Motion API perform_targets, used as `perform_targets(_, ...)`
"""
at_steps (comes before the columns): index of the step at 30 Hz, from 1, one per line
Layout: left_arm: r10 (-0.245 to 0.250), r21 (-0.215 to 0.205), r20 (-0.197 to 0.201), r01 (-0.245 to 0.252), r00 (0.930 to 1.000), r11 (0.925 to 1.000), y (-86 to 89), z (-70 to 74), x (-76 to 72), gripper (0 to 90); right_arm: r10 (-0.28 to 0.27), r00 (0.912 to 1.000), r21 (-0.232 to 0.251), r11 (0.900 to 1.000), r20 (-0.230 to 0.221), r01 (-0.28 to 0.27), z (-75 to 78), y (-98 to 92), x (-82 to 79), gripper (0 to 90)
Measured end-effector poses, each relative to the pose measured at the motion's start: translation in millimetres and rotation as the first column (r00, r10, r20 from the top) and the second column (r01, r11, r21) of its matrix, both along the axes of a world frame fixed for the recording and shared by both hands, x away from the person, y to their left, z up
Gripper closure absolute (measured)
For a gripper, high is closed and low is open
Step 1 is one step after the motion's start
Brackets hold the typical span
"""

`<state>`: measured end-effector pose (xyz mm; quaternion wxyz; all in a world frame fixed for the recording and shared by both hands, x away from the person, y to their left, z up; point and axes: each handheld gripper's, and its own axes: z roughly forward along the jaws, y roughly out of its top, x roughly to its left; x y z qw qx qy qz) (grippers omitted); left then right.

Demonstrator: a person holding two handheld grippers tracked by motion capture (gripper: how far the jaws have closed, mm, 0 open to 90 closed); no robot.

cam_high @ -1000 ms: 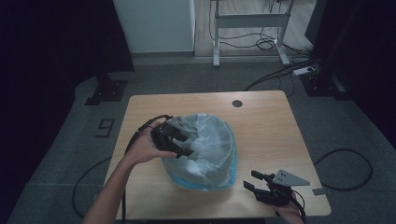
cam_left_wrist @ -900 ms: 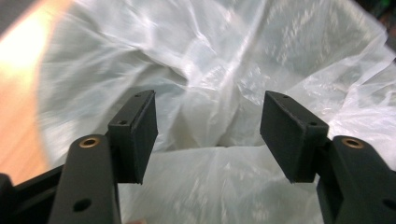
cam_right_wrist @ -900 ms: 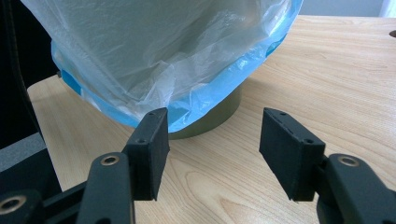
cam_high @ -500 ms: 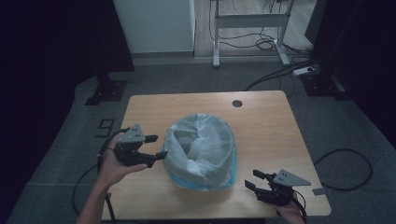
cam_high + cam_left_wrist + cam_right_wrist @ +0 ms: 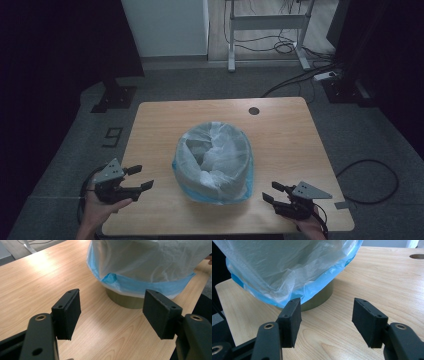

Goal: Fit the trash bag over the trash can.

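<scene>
Left gripper [image 5: 139,178] at the tabletop's [image 5: 280,130] left edge and right gripper [image 5: 272,192] near its front edge flank the bag-lined bin [image 5: 214,161], jaws wide and empty; the left's have just been opening.

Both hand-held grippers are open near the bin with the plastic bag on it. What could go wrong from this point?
1. The bag hangs loose over the bin; a jaw might snag it and pull it off the rim.
2. Pushed from one side, the light bin might slide on the table.
3. The left hand-held gripper sits at the table's edge, where its cable might catch.
</scene>
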<state>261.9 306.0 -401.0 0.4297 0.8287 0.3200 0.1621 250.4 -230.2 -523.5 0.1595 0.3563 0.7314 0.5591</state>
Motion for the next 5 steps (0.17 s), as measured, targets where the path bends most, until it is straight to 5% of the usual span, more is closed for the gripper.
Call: perform_targets(5,0.005,-0.008,0.002,-0.005,1.0000,1.0000,3.5,1.2,-1.0,30.0,-0.008,1.0000,0.007,1.000,0.000,0.008,-1.0,-2.6,-0.3,38.9)
